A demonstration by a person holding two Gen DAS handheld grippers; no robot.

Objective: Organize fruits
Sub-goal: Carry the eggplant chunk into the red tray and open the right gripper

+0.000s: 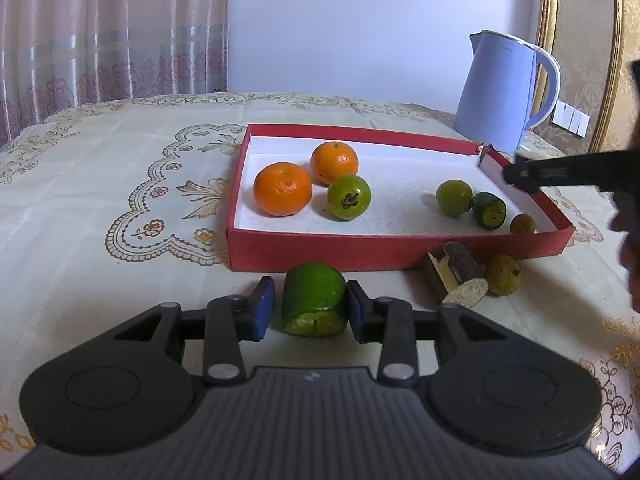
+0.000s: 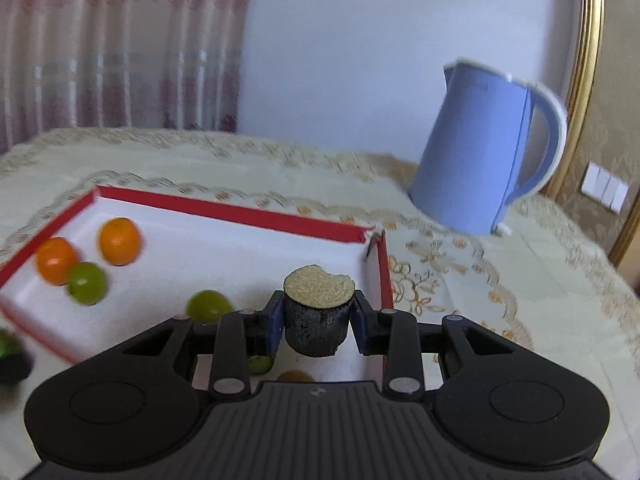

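Red cardboard tray [image 1: 400, 258] with its white floor is the landmark, and it already holds most of the fruit. Above its right-hand corner, the right gripper [image 2: 318, 320] clamps a dark cut fruit chunk with a pale grainy face [image 2: 318, 312]; better to lower it onto bare floor before letting go. Just outside the tray's near wall, the left gripper [image 1: 310, 310] brackets a green cut fruit piece [image 1: 313, 304], left pad clearly off it, so it needs a firm squeeze before any lift.
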